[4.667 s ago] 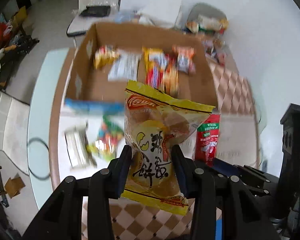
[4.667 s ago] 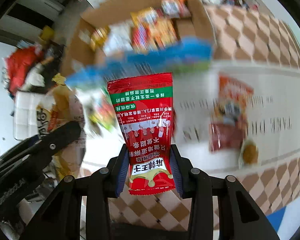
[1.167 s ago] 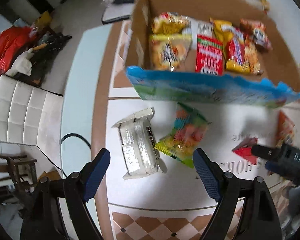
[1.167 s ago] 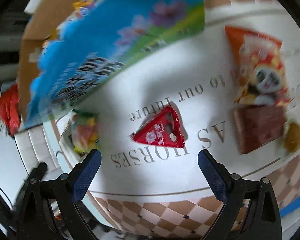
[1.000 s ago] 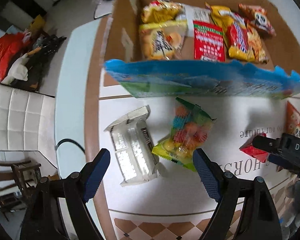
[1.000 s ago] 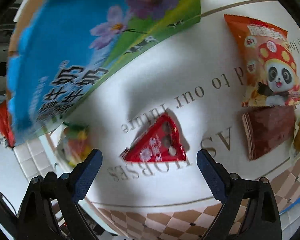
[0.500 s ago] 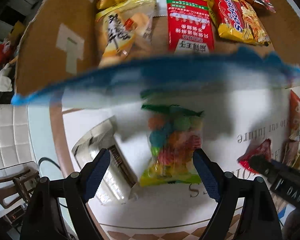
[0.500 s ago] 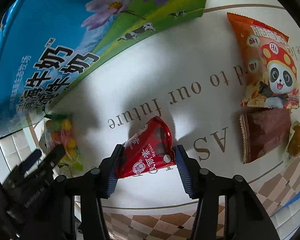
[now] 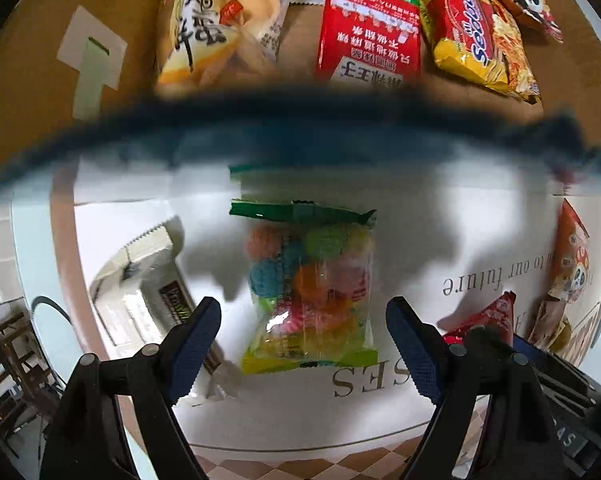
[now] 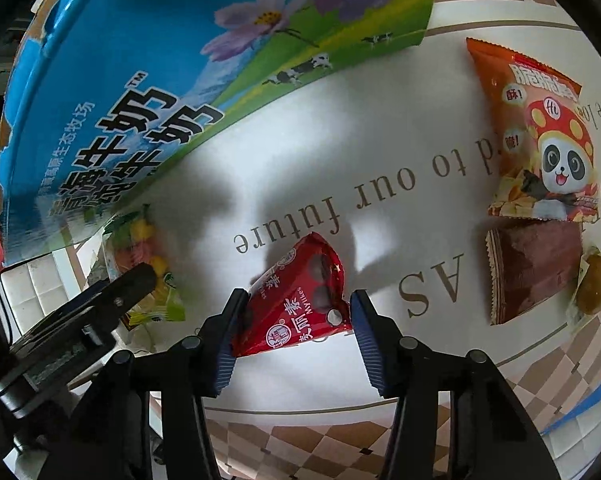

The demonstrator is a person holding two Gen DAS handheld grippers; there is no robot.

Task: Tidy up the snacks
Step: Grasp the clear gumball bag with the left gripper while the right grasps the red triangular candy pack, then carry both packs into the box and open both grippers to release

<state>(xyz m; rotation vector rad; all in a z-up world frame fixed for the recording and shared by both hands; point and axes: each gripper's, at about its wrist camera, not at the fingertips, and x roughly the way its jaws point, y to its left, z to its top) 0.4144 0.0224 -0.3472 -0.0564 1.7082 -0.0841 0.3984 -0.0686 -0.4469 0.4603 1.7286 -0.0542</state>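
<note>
The left gripper (image 9: 304,344) stands wide open over the desk (image 9: 284,416), holding nothing; the clear bag of coloured candy (image 9: 310,292) lies flat between its two fingers, touching neither. Just outside its left finger lies a white wrapped pack (image 9: 140,300). Ahead of it, past a blurred blue edge, the cardboard box (image 9: 32,92) holds a yellow pastry bag (image 9: 216,24), a red sachet (image 9: 370,26) and a yellow noodle pack (image 9: 480,36).

The right gripper (image 10: 296,330) is partly closed around the red triangular pouch (image 10: 300,300), which rests on the desk; the left finger (image 10: 230,332) touches the pouch's edge, while the right one seems just at its corner, though contact there is hard to judge. To its right and ahead lie an orange panda snack bag (image 10: 540,136) and, nearer, a brown wafer pack (image 10: 532,268) touching it. The box's blue printed wall (image 10: 140,92) rises ahead to the left.
</note>
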